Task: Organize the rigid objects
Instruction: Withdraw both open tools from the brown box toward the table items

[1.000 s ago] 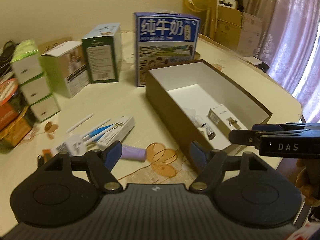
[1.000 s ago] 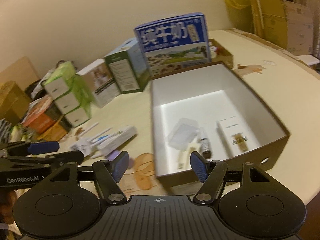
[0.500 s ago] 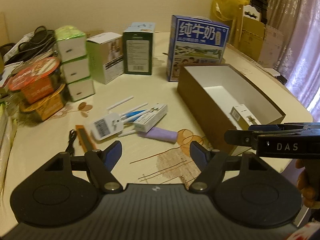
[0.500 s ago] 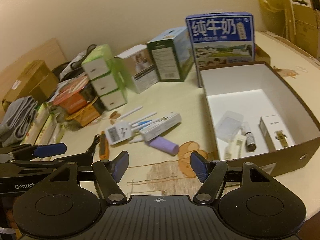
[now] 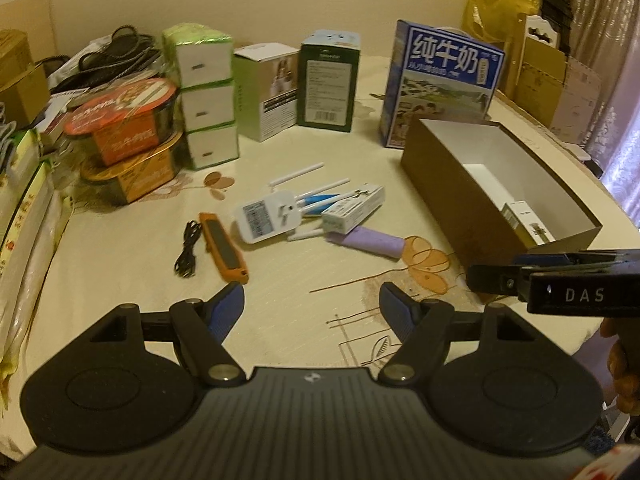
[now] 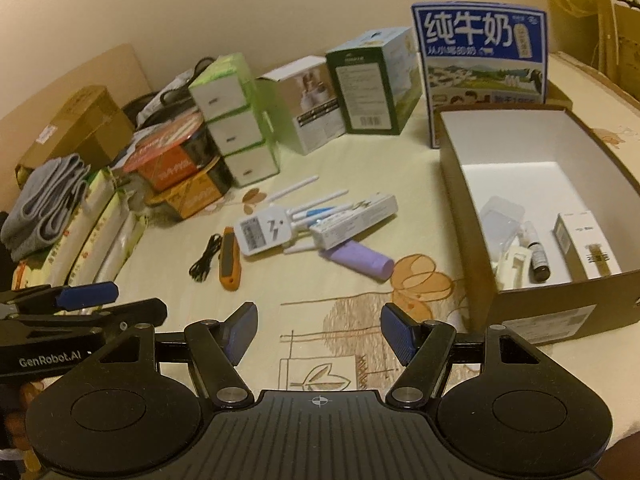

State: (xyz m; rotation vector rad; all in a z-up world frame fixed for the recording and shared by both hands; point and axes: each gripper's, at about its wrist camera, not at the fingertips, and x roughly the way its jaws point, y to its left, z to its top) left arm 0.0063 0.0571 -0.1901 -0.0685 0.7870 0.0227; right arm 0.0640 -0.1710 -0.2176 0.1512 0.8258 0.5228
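Observation:
A brown box with a white inside [image 5: 448, 184] [image 6: 472, 216] stands at the right and holds a small white carton [image 6: 586, 244], a dark vial [image 6: 538, 254] and a clear plastic piece [image 6: 502, 216]. Loose on the table in front of both grippers lie a white plug adapter [image 5: 268, 218] [image 6: 262, 232], a long white carton [image 5: 354, 208] [image 6: 354, 220], a purple tube [image 5: 374, 240] [image 6: 358, 258], white sticks [image 5: 296, 170], an orange case [image 5: 226, 246] [image 6: 230, 258] and a black cable [image 5: 188, 248]. My left gripper [image 5: 312, 308] and right gripper [image 6: 318, 328] are open and empty, held above the near table.
A blue milk carton [image 5: 444, 76] stands behind the box. Green and white cartons [image 5: 206, 92], a dark green box [image 5: 328, 80] and orange food tubs [image 5: 128, 120] line the back left. Packets [image 6: 100, 232] and grey cloth [image 6: 48, 204] lie at the far left.
Both grippers have drawn back and swung left, away from the brown box. The loose items on the table now sit in the centre of both views. Nothing was picked up.

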